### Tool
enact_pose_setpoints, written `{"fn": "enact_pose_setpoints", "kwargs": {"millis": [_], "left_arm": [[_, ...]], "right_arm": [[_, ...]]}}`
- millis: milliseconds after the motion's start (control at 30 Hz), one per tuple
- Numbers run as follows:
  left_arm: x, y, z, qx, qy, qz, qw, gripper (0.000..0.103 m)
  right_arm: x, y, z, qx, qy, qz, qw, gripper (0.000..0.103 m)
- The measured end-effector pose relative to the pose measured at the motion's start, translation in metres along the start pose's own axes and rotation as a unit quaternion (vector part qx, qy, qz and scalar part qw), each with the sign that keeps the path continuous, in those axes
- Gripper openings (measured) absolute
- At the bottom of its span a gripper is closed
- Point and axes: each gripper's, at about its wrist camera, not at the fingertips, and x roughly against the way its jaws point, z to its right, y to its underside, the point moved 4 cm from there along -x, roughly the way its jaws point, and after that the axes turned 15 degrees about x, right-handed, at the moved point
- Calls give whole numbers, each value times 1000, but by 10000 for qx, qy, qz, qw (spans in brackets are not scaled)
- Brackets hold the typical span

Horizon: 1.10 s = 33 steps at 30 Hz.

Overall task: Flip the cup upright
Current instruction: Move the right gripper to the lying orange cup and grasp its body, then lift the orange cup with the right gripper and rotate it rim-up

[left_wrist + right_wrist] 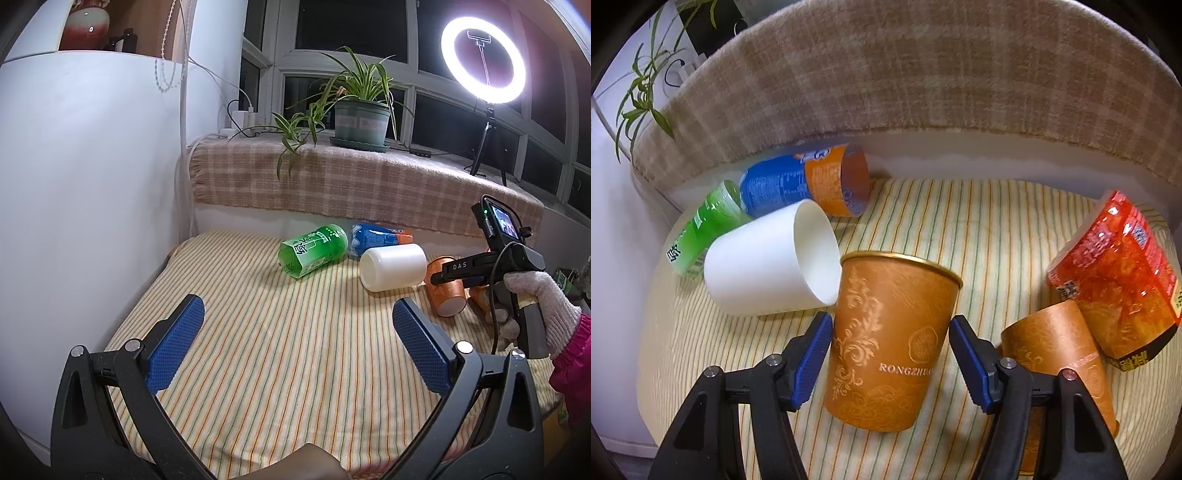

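Your right hand-held gripper (891, 354) bracketed the orange paper cup with gold scrollwork (892, 343), its blue pads just beside the cup's two sides; from the right wrist view you could not tell for certain whether the pads pressed the wall or stood a hair off it. The cup stood near the right edge of the striped tabletop (990, 229), its gold rim up and tipped slightly away from you, its long axis close to vertical and running straight ahead between the fingers. By the look of it, the flip was nearly finished and what remained was settling the base flat.

A plain white paper cup (764, 273) lay on its side touching the orange cup's left rim, so any tilt leftward risked a nudge. A second orange paper cup (1056, 350) lay on its side just right of the gripper, with a red printed cup (1119, 273) behind it.

Your left hand-held gripper (295, 339) hung spread wide and empty over the near left of the tabletop, well apart from the cup, leaving the right hand plainly the nearer one.
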Motion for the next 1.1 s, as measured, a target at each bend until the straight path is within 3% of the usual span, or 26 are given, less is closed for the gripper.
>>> {"fn": "enact_pose_setpoints", "kwargs": {"millis": [433, 700, 1100], "left_arm": [[-1, -1, -1, -3, 13, -28, 10000, 103], [-8, 2, 5, 110, 146, -243, 9995, 103], [-19, 12, 14, 171, 399, -650, 9969, 103]], "right_arm": [[37, 10, -3, -96, -93, 411, 9991, 65], [75, 42, -28, -93, -668, 681, 9954, 65], [71, 84, -79, -30, -1285, 484, 9905, 66]]}}
